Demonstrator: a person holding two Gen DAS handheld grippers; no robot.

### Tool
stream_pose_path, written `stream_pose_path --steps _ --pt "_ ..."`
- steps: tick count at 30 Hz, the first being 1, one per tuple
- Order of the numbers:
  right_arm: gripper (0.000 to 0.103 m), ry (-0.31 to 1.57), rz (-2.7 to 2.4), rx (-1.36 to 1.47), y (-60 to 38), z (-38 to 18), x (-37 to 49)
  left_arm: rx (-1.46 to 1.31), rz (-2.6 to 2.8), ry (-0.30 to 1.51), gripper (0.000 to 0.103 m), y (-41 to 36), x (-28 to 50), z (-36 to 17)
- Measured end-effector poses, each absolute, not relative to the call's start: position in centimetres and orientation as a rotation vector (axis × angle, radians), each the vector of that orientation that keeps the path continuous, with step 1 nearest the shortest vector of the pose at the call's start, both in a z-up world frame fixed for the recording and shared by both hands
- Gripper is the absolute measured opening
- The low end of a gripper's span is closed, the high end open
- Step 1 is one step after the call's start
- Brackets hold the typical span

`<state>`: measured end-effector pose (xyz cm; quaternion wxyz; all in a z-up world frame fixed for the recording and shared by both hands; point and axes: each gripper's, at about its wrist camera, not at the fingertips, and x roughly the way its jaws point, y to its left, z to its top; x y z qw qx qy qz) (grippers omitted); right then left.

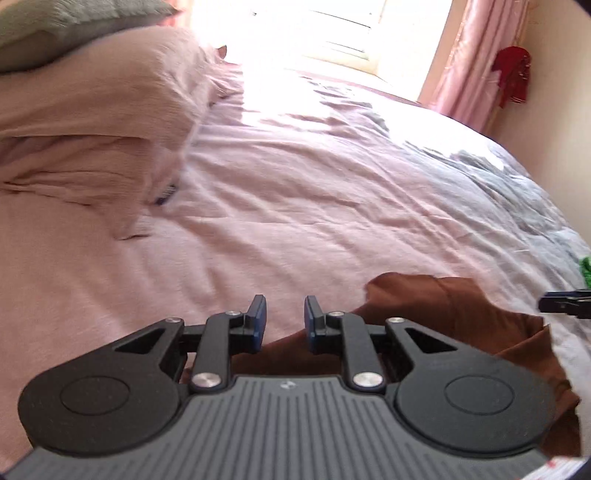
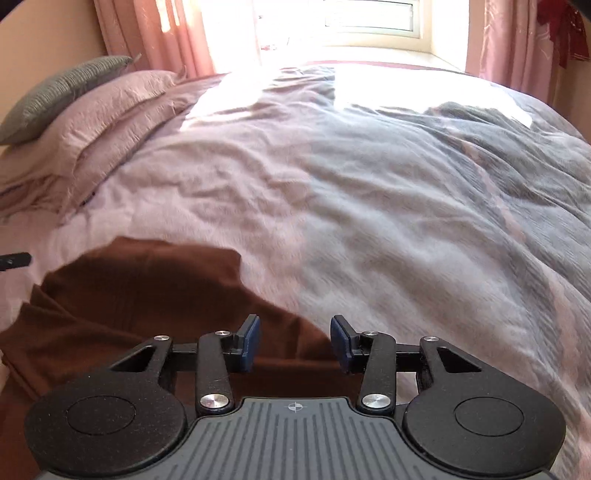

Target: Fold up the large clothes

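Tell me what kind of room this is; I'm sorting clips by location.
A bedroom, most likely. A bed with rumpled pink and grey bedding fills the view, pillows sit at its head, and pink curtains frame a bright window.

1 brown garment [image 2: 140, 295] on bed [image 2: 369, 221]. 2 tools: left tool [image 1: 284, 319], right tool [image 2: 294, 341]. By the bed's head: 2 pink pillows [image 2: 110, 110], 1 grey-green cushion [image 2: 62, 92]. Past the bed: 1 window [image 2: 369, 18], 2 pink curtains [image 2: 159, 37], 1 red hanging item [image 1: 513, 75].
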<state>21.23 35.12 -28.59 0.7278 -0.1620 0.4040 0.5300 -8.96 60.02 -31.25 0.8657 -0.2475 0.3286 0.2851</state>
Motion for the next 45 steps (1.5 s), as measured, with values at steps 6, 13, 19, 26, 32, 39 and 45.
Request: stream_pose_path --steps 6,13,19,26,32,39,45 --pt "0.04 1.212 1.221 -0.056 40.9 -32.6 25.4 -0.965 0.38 0.746 0.028 65.1 -3.4 -35.1" --pt "0.04 1.433 1.224 0.129 43.5 -36.6 27.9 -1.188 0.315 0.82 0.028 67.2 -2.1 -39.1" --pt "0.008 1.372 1.238 0.18 42.9 -36.4 28.0 -1.235 0.302 0.744 0.005 68.0 -1.6 -39.0" --pt "0.008 1.179 1.279 0.124 41.1 -34.1 26.0 -0.523 0.337 0.707 0.009 62.3 -1.4 -34.6" --pt "0.042 1.285 1.202 0.168 41.3 -35.3 26.9 -0.938 0.302 0.683 0.033 65.5 -2.9 -37.0" --pt "0.005 1.264 1.21 0.21 41.6 -35.1 27.2 -0.78 0.295 0.761 0.004 64.1 -0.1 -36.3" --pt "0.004 0.945 1.36 0.08 39.0 -31.0 22.9 -0.426 0.278 0.602 0.004 58.9 -3.4 -32.6"
